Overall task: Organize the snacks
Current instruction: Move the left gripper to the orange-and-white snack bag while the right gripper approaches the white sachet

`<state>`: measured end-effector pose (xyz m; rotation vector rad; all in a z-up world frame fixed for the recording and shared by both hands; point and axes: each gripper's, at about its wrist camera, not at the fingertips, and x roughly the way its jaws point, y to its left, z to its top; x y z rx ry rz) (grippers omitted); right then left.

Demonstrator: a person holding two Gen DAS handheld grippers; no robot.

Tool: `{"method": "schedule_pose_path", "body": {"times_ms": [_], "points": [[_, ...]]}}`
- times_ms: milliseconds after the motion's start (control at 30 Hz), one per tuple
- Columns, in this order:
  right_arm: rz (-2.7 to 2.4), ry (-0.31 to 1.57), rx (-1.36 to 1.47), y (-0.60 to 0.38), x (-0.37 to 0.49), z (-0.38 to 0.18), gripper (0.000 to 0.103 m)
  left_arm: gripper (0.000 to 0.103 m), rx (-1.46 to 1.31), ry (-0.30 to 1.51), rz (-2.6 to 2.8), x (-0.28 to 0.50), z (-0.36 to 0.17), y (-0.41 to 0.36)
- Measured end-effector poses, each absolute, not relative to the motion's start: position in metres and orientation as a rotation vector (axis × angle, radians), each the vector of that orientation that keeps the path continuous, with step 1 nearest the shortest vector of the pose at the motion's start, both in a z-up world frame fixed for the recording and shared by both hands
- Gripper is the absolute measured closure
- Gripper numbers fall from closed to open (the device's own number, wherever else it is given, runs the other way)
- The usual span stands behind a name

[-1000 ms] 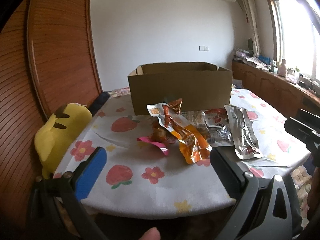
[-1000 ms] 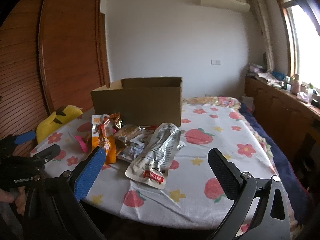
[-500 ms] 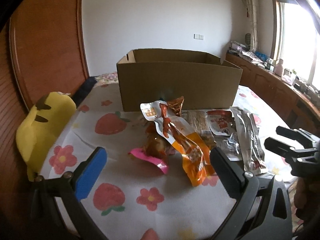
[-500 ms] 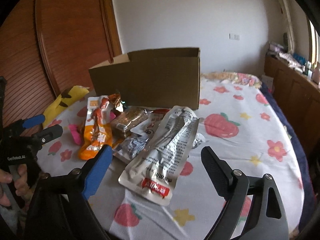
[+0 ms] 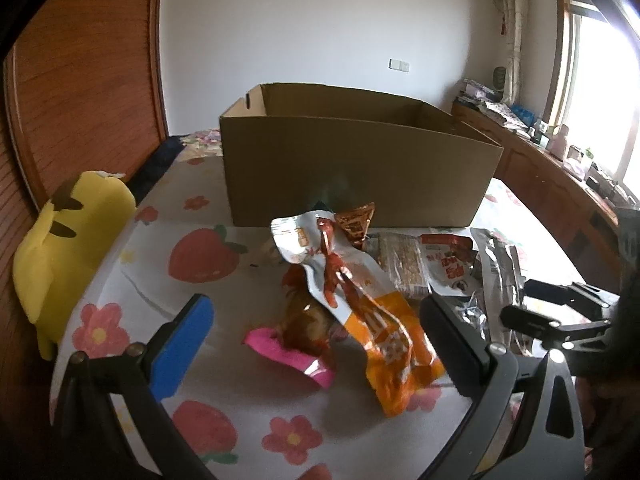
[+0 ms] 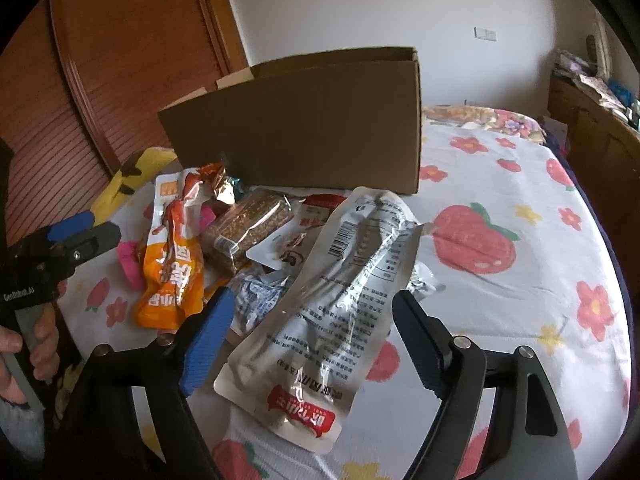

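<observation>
clearly legible, "genrobot.ai" is printed on the left hand-held gripper, seen from the right wrist; both it and the right hand-held gripper are spread wide, grasping nothing. snacks lie heaped before a cardboard box on the strawberry-print bench: a silver pouch with a barcode and blurred red label, and an orange packet with unreadable characters.

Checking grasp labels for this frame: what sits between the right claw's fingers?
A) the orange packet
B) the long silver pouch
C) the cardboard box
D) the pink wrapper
B: in the right wrist view the long silver pouch lies on the tablecloth between the open fingers of the right claw, not yet gripped; the orange packet and pink wrapper lie off to the left, and the cardboard box stands behind the pile.
</observation>
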<state>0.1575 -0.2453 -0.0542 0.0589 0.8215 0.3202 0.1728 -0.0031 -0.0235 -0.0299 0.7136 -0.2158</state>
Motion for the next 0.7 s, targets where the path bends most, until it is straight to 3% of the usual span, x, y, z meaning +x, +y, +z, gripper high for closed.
{"method": "schedule_pose_path", "body": {"times_ms": [367,567,633,700], "points": [[0.297,0.843,-0.055,-0.237,0.174,-0.055,0.036,0.001,-0.05,0.77,-0.248,0.199,-0.033,-0.016],[0.275,0.828,-0.097,-0.24,0.177,-0.055,0.058,0.001,-0.026,0.816,-0.226,0.22,-0.042,-0.027],[0.273,0.823,-0.098,-0.241,0.177,-0.054,0.07,0.002,-0.027,0.834,-0.227,0.227,-0.046,-0.028],[0.274,0.82,-0.095,-0.243,0.179,-0.053,0.072,0.002,-0.021,0.849,-0.226,0.232,-0.049,-0.03]]}}
